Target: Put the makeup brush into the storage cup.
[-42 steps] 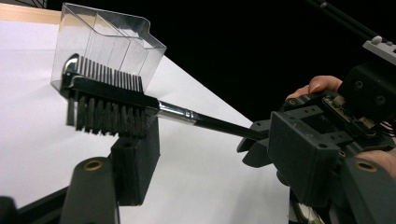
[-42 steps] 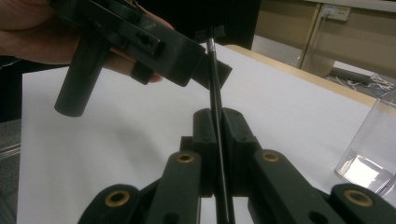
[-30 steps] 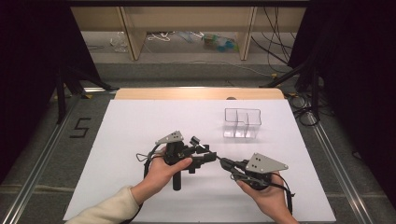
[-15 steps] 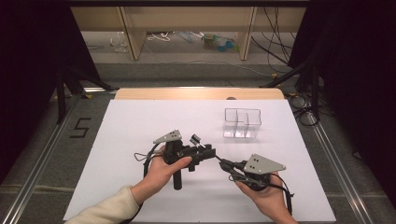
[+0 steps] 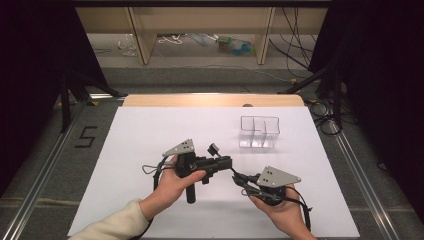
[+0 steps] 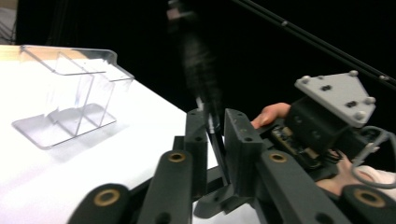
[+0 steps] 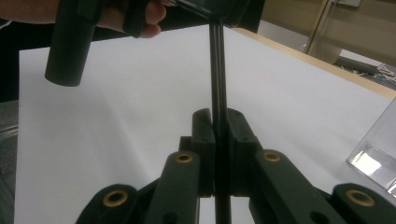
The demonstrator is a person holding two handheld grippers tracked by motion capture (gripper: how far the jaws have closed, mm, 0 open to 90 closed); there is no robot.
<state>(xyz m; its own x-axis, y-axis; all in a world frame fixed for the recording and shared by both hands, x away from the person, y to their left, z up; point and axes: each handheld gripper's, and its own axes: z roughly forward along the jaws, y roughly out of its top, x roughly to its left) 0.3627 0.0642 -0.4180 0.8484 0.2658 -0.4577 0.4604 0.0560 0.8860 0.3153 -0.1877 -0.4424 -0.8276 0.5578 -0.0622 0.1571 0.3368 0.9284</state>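
I have two claws over the white bench [image 5: 150, 135], near its front edge, and both are clenched on one thin black rod [image 7: 217, 70]. My right claw [image 5: 244, 181] pinches it between its jaws, and my left claw [image 5: 226, 161] grips its other end; in the left gripper view that rod rises blurred above the jaws.

My worry is the rod itself. With two grips on one slender piece, any twist or pull between my hands could bend it or drag it out of one pinch. If either claw loosens, I judge the free end would swing down onto the bench.

Count: one rod, two claws, and one clear divided box [image 5: 258, 133] standing empty toward the back right corner
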